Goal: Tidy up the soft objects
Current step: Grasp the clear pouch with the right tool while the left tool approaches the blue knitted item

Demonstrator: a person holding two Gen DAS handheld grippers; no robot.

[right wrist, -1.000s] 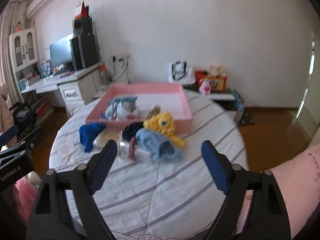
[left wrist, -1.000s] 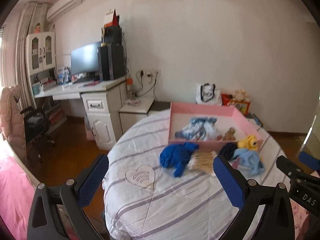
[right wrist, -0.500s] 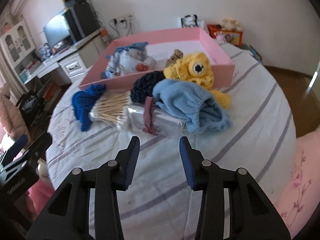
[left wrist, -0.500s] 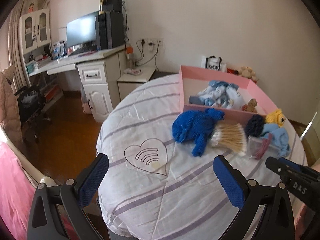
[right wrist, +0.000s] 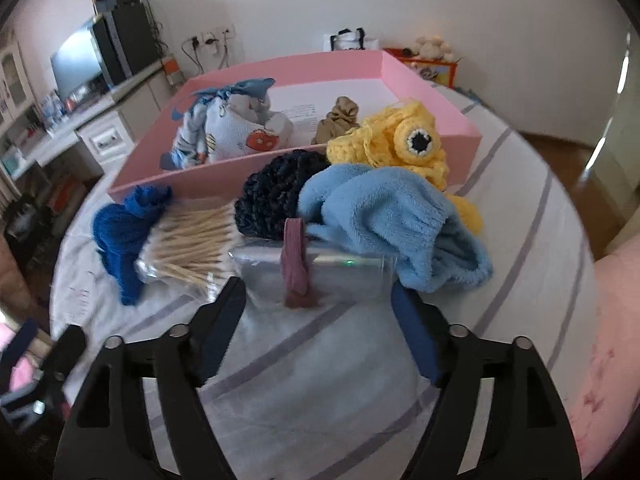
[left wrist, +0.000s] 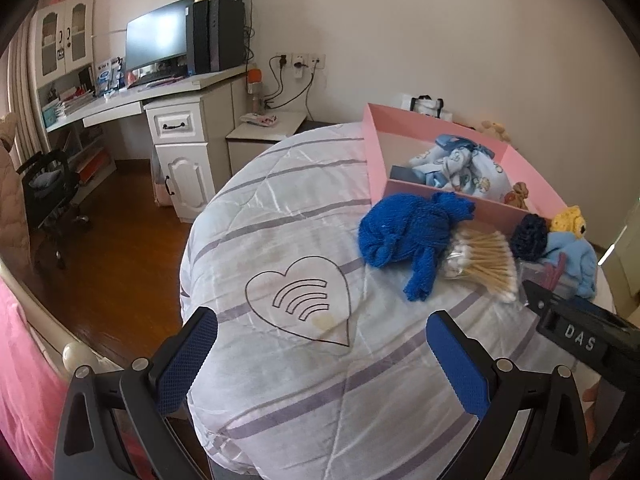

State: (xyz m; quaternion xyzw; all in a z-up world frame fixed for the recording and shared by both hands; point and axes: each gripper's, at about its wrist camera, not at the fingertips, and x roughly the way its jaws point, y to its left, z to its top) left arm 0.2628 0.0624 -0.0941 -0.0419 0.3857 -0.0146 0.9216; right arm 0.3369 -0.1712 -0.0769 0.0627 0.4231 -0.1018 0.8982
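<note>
A pink tray (right wrist: 248,172) sits on the round quilted table (left wrist: 300,200) and holds a pale blue printed cloth bundle (right wrist: 224,128) and a small brown toy (right wrist: 338,120). In front of it lie a dark blue knit piece (right wrist: 120,232), a bag of cotton swabs (right wrist: 188,244), a dark navy knit (right wrist: 272,196), a yellow crochet toy (right wrist: 400,144), a light blue fleece (right wrist: 384,220) and a clear pouch with a mauve band (right wrist: 296,256). My right gripper (right wrist: 318,312) is open, just short of the pouch. My left gripper (left wrist: 320,356) is open over the heart print (left wrist: 300,300).
A white desk (left wrist: 176,120) with a monitor (left wrist: 156,44) stands at the back left, with a black chair (left wrist: 44,196) and wood floor beside it. A pink bed edge (right wrist: 608,320) lies at the right. The right gripper's body shows in the left wrist view (left wrist: 580,336).
Both grippers have moved in closer to the pile on the table. My right gripper narrowed half a second ago and now stands wider, close to the pouch.
</note>
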